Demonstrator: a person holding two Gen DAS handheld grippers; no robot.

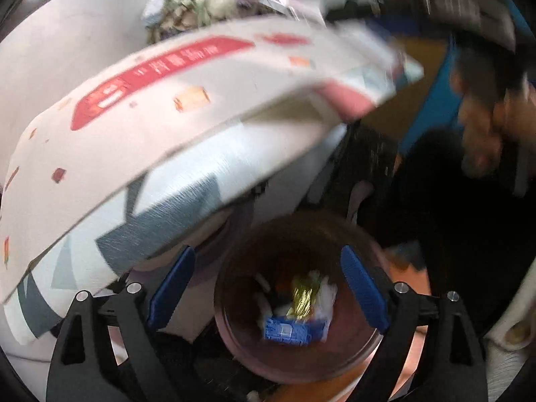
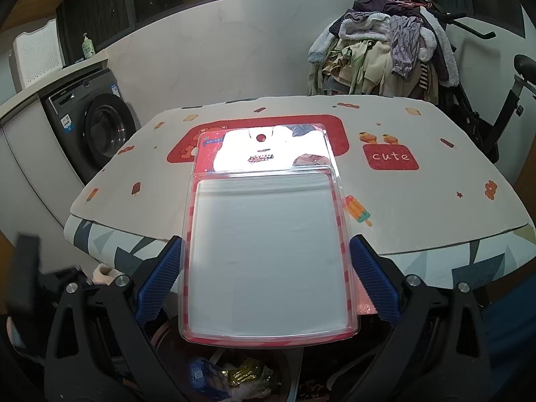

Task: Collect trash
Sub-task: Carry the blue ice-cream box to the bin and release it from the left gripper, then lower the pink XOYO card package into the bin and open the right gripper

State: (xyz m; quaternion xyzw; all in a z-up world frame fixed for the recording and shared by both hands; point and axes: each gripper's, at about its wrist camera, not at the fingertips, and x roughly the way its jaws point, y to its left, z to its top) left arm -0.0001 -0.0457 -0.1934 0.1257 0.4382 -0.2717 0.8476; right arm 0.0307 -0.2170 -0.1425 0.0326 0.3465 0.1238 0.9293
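Note:
In the left wrist view my left gripper [image 1: 269, 289] stands open over a round brown bin [image 1: 231, 335], with nothing between its blue pads [image 1: 172, 289]. In the bin lie a blue packet [image 1: 291, 330], a gold wrapper [image 1: 303, 296] and white scraps. In the right wrist view my right gripper [image 2: 266, 284] is shut on a clear plastic blister pack [image 2: 268, 251] with a red-striped card, and both pads press its long sides. The pack juts past the table's near edge, above the same bin [image 2: 294, 382].
The table carries a cream mat [image 2: 402, 194] with red cartoon prints. A washing machine [image 2: 97, 127] stands left, a heap of clothes [image 2: 385, 50] behind the table and an exercise bike [image 2: 502, 100] to the right. A person in dark clothes [image 1: 469, 217] is close on the right.

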